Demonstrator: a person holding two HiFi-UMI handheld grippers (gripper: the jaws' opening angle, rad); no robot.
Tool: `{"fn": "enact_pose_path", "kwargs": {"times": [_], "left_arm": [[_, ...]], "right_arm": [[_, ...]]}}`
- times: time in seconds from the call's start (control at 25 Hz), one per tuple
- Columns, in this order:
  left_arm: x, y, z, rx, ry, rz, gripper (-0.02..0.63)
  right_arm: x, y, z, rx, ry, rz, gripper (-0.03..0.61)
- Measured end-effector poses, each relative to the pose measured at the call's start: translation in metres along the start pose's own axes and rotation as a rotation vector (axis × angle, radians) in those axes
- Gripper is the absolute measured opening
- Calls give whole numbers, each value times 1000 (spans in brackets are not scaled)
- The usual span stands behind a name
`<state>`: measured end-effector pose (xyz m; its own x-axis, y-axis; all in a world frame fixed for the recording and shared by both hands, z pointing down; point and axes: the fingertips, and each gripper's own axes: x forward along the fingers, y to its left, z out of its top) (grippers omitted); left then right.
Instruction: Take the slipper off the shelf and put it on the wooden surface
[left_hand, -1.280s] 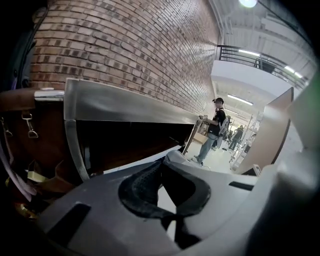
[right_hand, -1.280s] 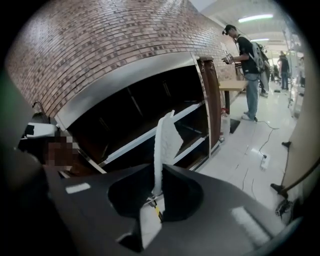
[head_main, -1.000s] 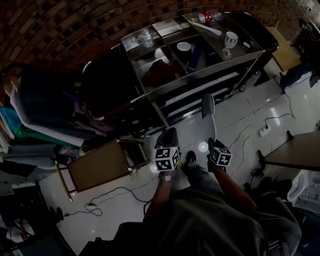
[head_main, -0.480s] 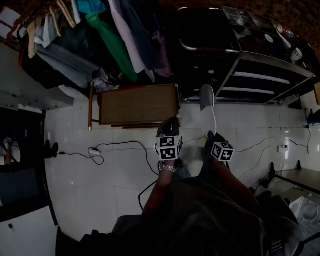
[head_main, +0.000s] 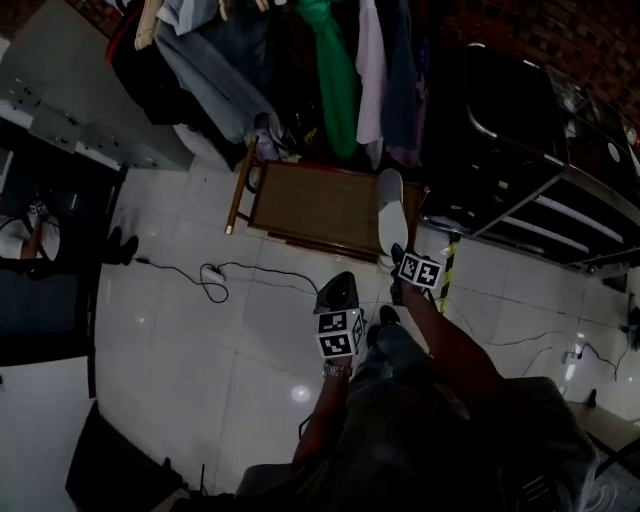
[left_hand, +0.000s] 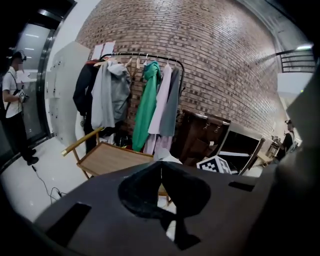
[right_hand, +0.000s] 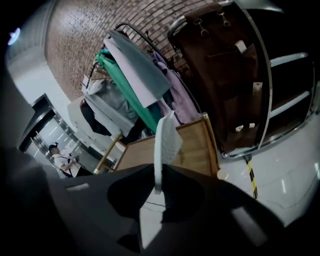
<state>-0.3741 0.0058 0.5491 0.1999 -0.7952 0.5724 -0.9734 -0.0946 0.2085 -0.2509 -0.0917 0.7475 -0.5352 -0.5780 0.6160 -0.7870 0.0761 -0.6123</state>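
A pale grey slipper (head_main: 390, 212) hangs from my right gripper (head_main: 396, 258), which is shut on its heel end. In the head view the slipper lies over the right end of the low wooden table (head_main: 318, 205). The right gripper view shows the slipper (right_hand: 166, 139) edge-on, rising from between the jaws of the right gripper (right_hand: 159, 184), with the wooden table (right_hand: 192, 150) behind it. My left gripper (head_main: 339, 285) hangs over the floor tiles, shut and holding nothing. Its jaws meet in the left gripper view (left_hand: 161, 166), where the table (left_hand: 107, 157) stands ahead.
A rack of hanging clothes (head_main: 330, 60) stands just behind the table. The dark metal shelf unit (head_main: 530, 150) is at the right. A cable (head_main: 215, 275) trails over the white tiles. A person (left_hand: 12, 100) stands at the far left, near grey lockers (head_main: 90, 80).
The view has swung from the shelf unit to the wooden table and clothes rack. My right gripper has carried the slipper to the table's right end. The left gripper stayed shut.
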Motion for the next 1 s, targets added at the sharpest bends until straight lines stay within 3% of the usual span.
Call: {"fn": "enact_pose_path", "kwargs": {"times": [0.2, 0.36, 0.48, 0.8, 0.92, 1.0], "left_arm": [[1, 34, 3, -22, 13, 52, 4], [12, 42, 4, -46, 19, 56, 3], [26, 35, 13, -34, 16, 38, 3], [42, 8, 38, 28, 6, -35, 3], [39, 12, 49, 49, -5, -76, 4], [37, 16, 59, 65, -18, -119, 3]], "right_arm": [[56, -21, 15, 15, 31, -127, 42], [63, -32, -3, -53, 140, -190, 92], [60, -38, -8, -95, 187, -200, 173], [38, -42, -6, -123, 226, -194, 241], [17, -24, -16, -139, 236, -176, 269], [1, -2, -11, -162, 197, -162, 254]]}}
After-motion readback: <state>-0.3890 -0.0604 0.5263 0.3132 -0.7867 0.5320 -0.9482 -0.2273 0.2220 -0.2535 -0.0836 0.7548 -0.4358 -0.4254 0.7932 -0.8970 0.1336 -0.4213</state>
